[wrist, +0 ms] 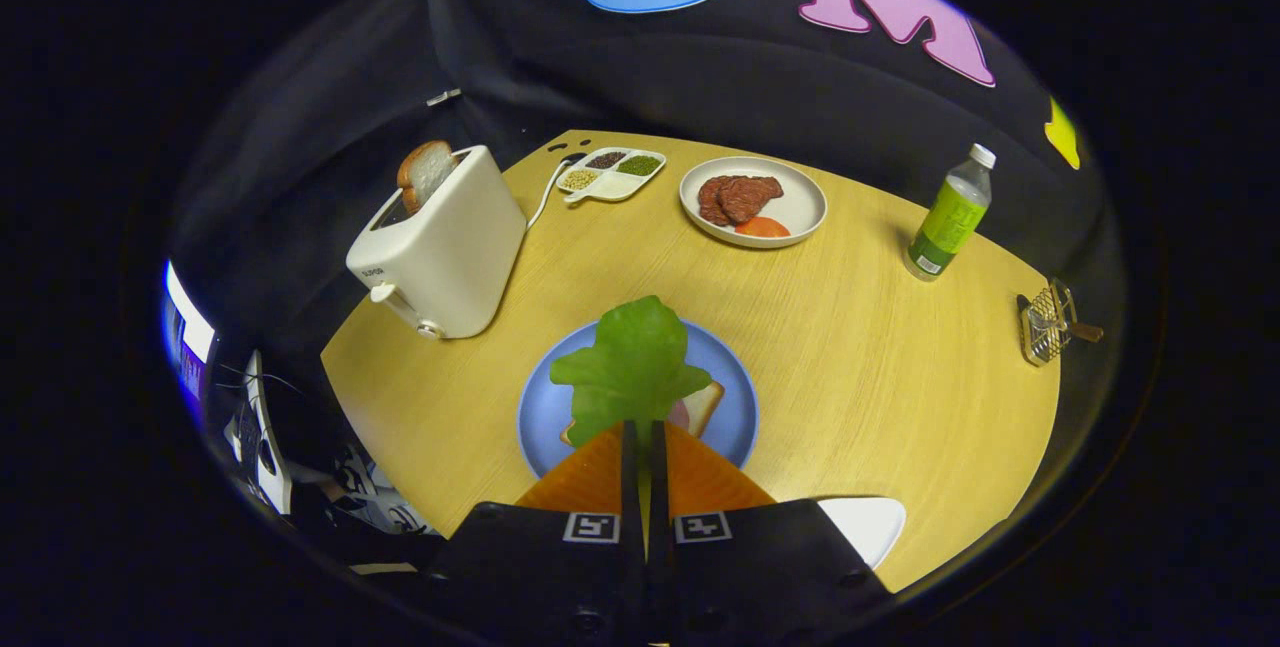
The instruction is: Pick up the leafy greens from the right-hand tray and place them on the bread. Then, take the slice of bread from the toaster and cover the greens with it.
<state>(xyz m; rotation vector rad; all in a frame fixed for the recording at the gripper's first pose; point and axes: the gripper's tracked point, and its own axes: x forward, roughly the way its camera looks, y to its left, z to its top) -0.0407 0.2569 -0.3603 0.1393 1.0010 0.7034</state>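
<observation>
Green ruffled lettuce leaf [632, 362] pinched by its stem in the gripper [645, 437], hanging over the bread slice [697, 409] on the round blue plate [545, 407] near the wooden table's front edge; best lowered centred, then released flat.

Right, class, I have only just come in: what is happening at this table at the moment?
A person's hand-held gripper is shut on a leaf of leafy greens, holding it over the bread on the blue plate. The leaf is not yet let go. A second slice of bread stands in the white toaster to the left, waiting to go on top. Beyond lie a plate of meat and a bottle.
</observation>
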